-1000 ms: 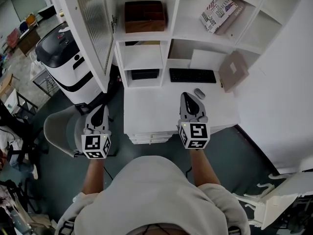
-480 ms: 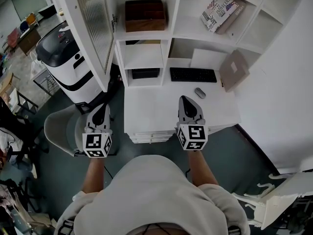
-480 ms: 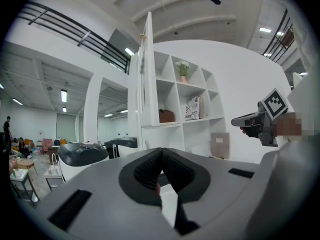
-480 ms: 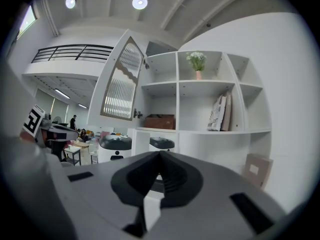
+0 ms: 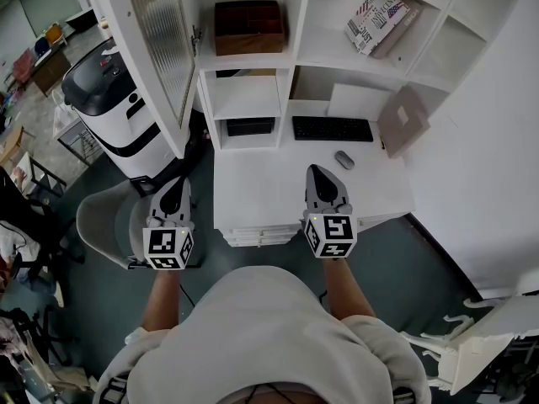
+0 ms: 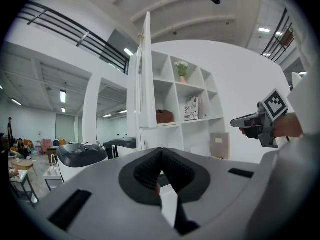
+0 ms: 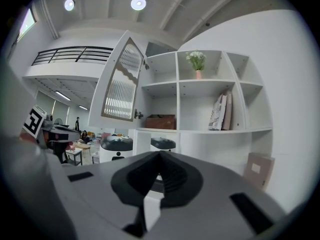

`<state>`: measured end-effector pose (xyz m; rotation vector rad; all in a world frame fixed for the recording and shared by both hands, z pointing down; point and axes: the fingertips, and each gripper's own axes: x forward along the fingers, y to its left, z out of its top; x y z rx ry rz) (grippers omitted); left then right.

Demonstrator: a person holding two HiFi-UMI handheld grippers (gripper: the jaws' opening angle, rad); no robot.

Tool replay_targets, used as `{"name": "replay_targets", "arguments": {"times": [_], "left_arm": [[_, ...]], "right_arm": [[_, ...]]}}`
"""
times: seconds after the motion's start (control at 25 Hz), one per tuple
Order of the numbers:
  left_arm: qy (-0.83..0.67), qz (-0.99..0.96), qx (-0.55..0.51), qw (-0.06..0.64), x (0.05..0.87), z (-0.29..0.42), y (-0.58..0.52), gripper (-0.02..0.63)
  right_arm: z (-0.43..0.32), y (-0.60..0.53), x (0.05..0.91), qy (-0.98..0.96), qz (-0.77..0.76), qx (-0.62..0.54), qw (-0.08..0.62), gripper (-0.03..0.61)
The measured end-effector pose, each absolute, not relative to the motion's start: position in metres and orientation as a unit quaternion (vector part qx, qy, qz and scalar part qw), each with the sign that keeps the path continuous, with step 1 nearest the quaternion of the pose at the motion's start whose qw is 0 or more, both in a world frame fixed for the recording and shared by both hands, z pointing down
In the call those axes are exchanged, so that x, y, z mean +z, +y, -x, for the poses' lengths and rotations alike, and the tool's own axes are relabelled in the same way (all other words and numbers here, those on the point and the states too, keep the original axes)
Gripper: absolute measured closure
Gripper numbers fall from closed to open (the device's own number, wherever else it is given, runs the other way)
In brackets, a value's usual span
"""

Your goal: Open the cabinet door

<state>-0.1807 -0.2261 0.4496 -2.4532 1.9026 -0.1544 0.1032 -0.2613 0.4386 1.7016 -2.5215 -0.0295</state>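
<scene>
The cabinet door (image 5: 160, 49), white-framed with ribbed glass, stands swung wide open at the upper left of the shelf unit. It shows edge-on in the left gripper view (image 6: 146, 84) and angled in the right gripper view (image 7: 122, 81). My left gripper (image 5: 175, 185) hangs level left of the desk, well short of the door, jaws shut on nothing (image 6: 161, 156). My right gripper (image 5: 318, 171) hovers over the white desk (image 5: 253, 192), also shut and empty (image 7: 160, 159).
A keyboard (image 5: 332, 129) and mouse (image 5: 344, 159) lie on the desk, with a brown board (image 5: 402, 120) leaning at the right. A brown box (image 5: 248, 27) and a book (image 5: 377, 15) sit on shelves. A black-and-white machine (image 5: 105, 91) and a grey chair (image 5: 105, 221) stand at the left.
</scene>
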Motion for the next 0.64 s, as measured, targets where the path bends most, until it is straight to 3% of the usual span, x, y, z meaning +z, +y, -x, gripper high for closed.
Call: {"name": "replay_targets", "arguments": {"times": [0.64], "left_arm": [[0.613, 0.788, -0.049, 0.018, 0.4481, 0.1799, -0.2277, 0.615]], "right_arm": [[-0.1021, -0.2633, 0.438, -0.83, -0.555, -0.012, 0.053, 0.577]]}}
